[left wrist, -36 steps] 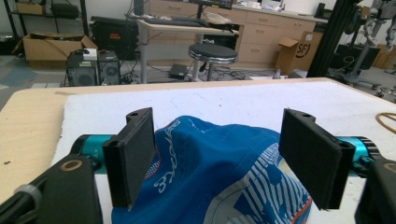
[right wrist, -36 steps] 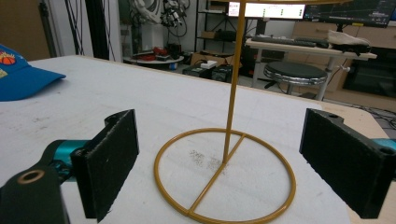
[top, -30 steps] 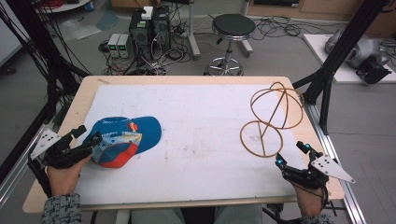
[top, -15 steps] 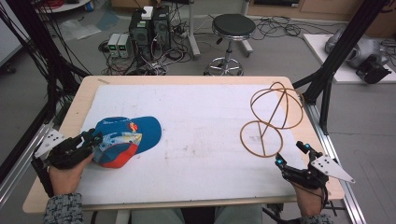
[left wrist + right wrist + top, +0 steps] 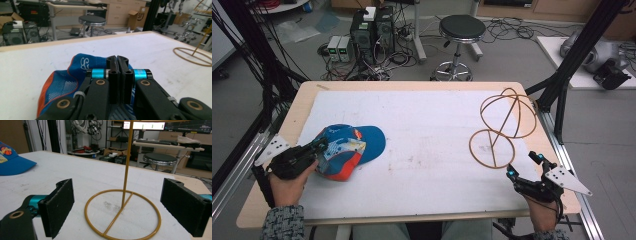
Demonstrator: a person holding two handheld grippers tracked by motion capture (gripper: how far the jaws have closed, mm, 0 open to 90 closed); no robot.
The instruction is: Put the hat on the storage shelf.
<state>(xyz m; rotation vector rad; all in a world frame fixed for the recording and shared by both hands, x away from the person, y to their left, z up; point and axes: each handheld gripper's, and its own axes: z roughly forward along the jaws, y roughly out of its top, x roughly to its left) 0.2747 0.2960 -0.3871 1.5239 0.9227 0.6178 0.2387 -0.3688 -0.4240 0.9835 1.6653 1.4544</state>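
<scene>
Cap pinched at the table's left edge

Left gripper (image 5: 314,150), jaws just closing, clamps the soft, light cap (image 5: 349,150) by its back fabric; it should sag, so the stiffer brim grips better; farther right, the right gripper (image 5: 524,167) gapes wide before the wire stand (image 5: 502,127)

- I'm looking at a light wooden table (image 5: 307,90) with a white sheet (image 5: 422,130) covering most of its top.
- On the sheet's left lies a blue and orange cap (image 5: 349,150).
- On the right stands a yellow wire stand (image 5: 502,125), its ring base flat on the sheet, well apart from the cap.
</scene>
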